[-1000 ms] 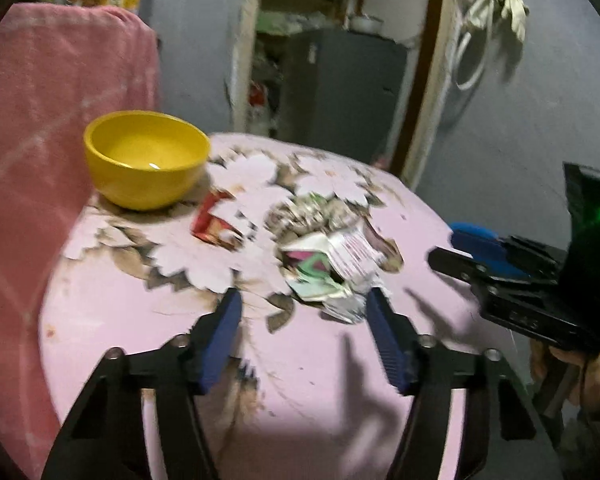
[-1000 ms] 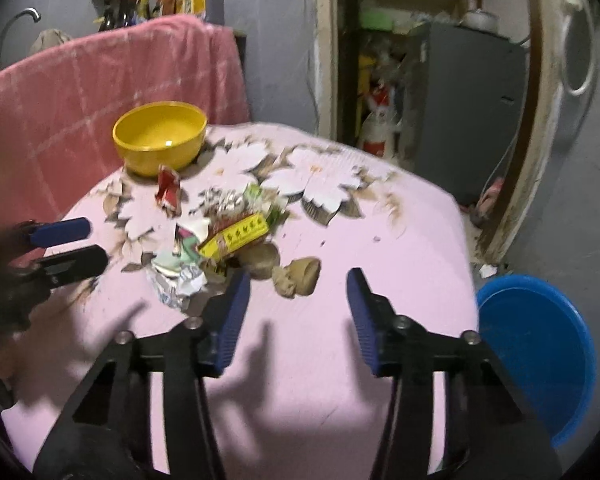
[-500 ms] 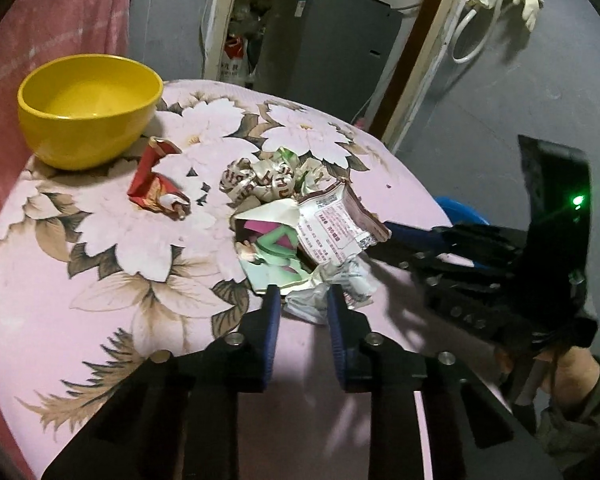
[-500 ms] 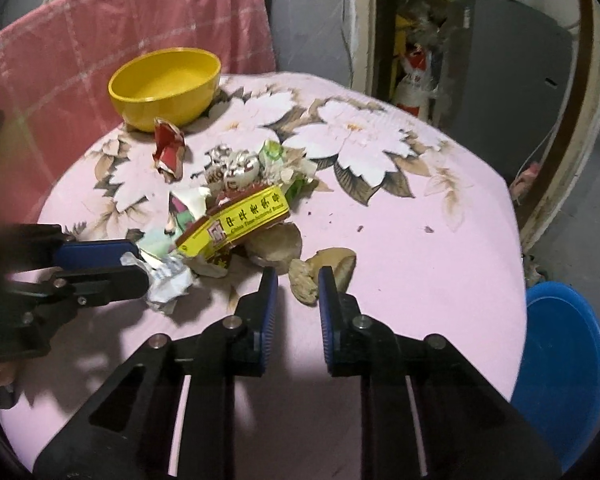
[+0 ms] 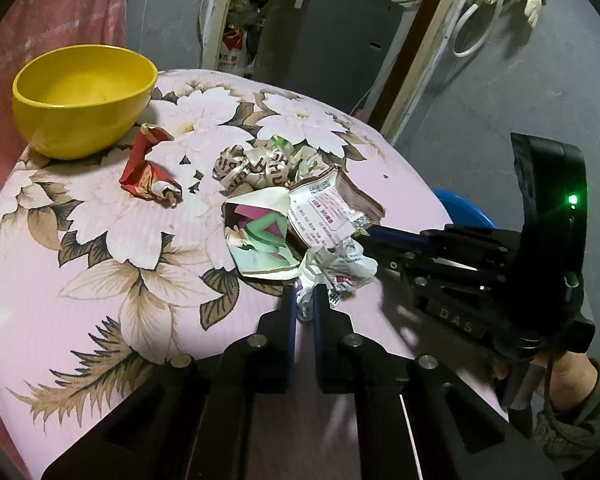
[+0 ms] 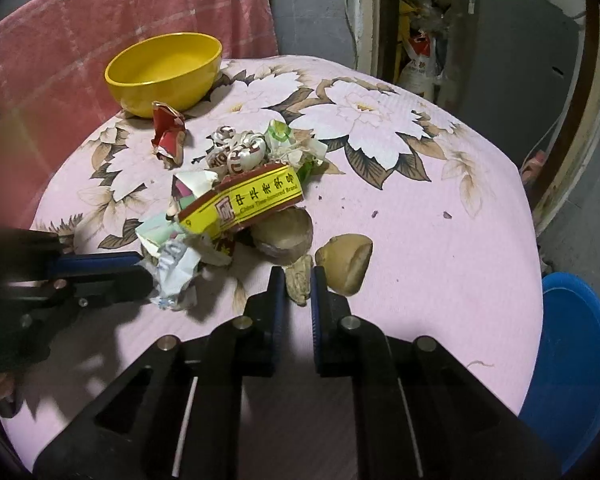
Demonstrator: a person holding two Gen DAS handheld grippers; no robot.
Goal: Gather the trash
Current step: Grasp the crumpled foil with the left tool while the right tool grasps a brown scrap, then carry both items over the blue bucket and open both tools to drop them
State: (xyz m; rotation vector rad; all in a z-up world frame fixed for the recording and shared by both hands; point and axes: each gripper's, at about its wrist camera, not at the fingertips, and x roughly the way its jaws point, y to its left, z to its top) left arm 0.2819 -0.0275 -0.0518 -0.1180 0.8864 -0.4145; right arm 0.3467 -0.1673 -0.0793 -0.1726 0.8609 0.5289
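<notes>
A heap of trash lies mid-table: crumpled brown-and-white wrappers (image 5: 252, 168), a green-and-pink paper (image 5: 260, 240), a yellow-and-red box (image 6: 244, 204) and brown food lumps (image 6: 346, 264). My left gripper (image 5: 304, 304) is shut on a crumpled white wrapper (image 5: 336, 268) at the heap's near edge. From the right wrist view the left gripper (image 6: 144, 270) shows at the left with that wrapper (image 6: 176, 276) in it. My right gripper (image 6: 298, 288) is shut on a small brown scrap (image 6: 298, 282) beside the lumps. It also appears as the right gripper (image 5: 380, 245) in the left wrist view.
A yellow bowl (image 6: 164, 72) stands at the back left, a red wrapper (image 6: 168, 136) in front of it. The table (image 6: 420, 240) has a pink flowered cloth. A blue bin (image 6: 572, 360) sits on the floor at the right. A pink cloth (image 6: 60, 40) hangs behind.
Both grippers came forward and down to the heap and closed from wide open. The left one now pinches the white wrapper, the right one the brown scrap.
</notes>
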